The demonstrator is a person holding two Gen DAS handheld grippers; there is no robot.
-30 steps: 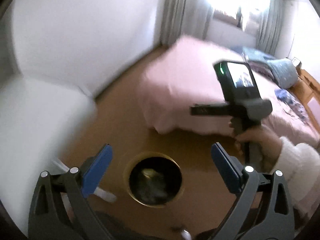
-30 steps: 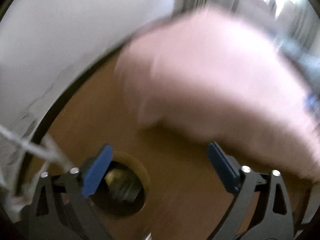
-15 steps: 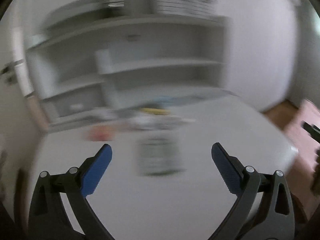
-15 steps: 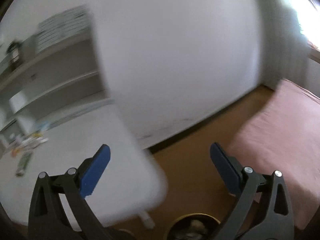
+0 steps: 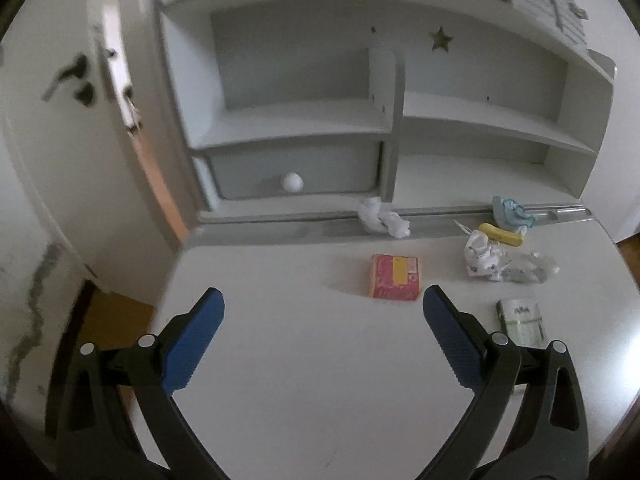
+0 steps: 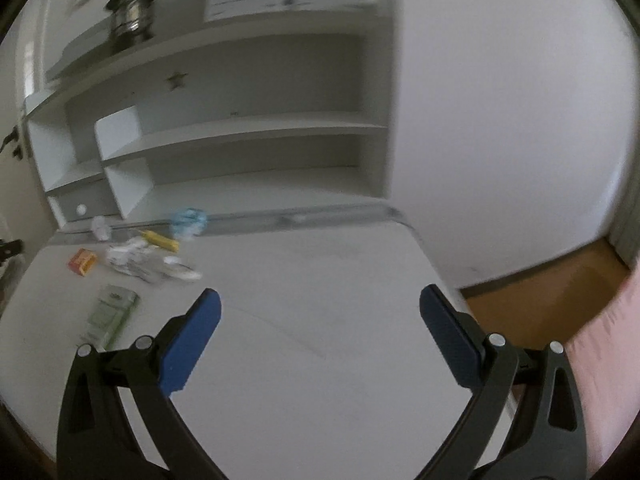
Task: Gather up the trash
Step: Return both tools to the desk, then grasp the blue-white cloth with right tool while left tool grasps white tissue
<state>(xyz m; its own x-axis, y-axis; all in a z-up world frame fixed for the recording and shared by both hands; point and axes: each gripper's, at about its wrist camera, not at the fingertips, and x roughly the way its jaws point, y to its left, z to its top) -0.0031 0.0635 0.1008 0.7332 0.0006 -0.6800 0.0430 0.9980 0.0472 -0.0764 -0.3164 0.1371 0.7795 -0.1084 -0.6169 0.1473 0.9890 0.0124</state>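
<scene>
Right now your trash lies scattered on the far part of the white desk [image 5: 300, 360]: a red and yellow cardboard box [image 5: 395, 277] sits flat just beyond the left gripper [image 5: 323, 312], a crumpled white tissue [image 5: 382, 217] rests against the foot of the white shelf unit [image 5: 304, 120], and to the right of these a crumpled patterned white paper wad [image 5: 482, 258] touches a clear crinkled plastic wrapper [image 5: 528, 270]. Farther back on the right you have a yellow stick-shaped wrapper [image 5: 502, 234] and, just behind it, a light blue crumpled mask-like piece [image 5: 512, 216]. A flat green and white packet [image 5: 522, 320] lies near, beside the left gripper's right finger. Your left gripper hangs over the desk with its blue-padded fingers spread wide and nothing between them. Your right gripper [image 6: 319, 308] is likewise spread wide and holds nothing, over the bare right part of the desk, with the trash well off to its left. A wooden floor [image 6: 552, 292] and a pink bed cover [image 6: 604, 360] show at the right.
</scene>
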